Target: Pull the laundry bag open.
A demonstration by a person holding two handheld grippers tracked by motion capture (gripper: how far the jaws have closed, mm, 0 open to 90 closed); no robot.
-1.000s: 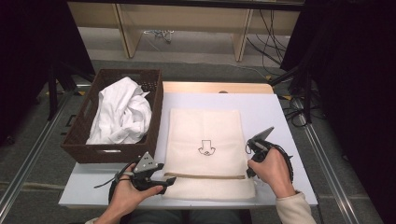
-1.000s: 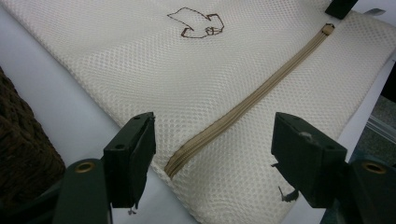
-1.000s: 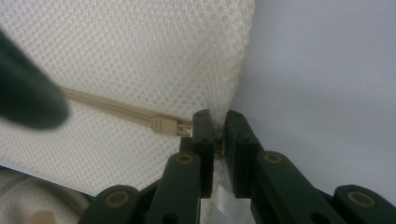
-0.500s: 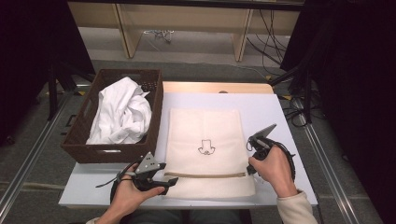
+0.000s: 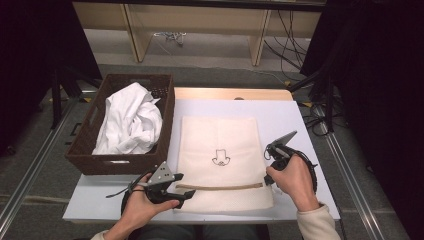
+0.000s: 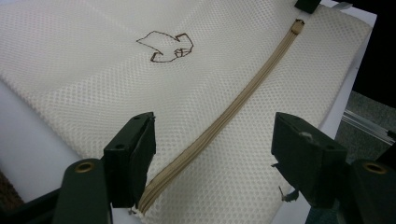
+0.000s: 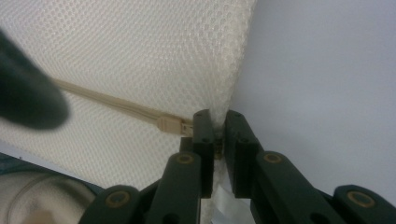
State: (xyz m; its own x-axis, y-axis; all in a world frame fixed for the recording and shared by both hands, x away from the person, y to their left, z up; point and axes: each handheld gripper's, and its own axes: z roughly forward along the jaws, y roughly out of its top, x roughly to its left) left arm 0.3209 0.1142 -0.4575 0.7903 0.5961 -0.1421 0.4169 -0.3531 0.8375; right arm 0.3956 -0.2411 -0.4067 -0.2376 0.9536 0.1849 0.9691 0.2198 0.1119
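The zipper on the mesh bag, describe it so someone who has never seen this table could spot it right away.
On the white table beside the brown basket lies a flat cream mesh bag. Near its edge closest to the person, a tan zipper runs straight across it from side to side. It is the bag's only tan stripe, unlike the small dark outline drawing at its middle.

Left gripper [image 5: 186, 196] low, pointing right, jaws spread wide. Right gripper [image 5: 267, 179] angled down, jaws pinched nearly together.
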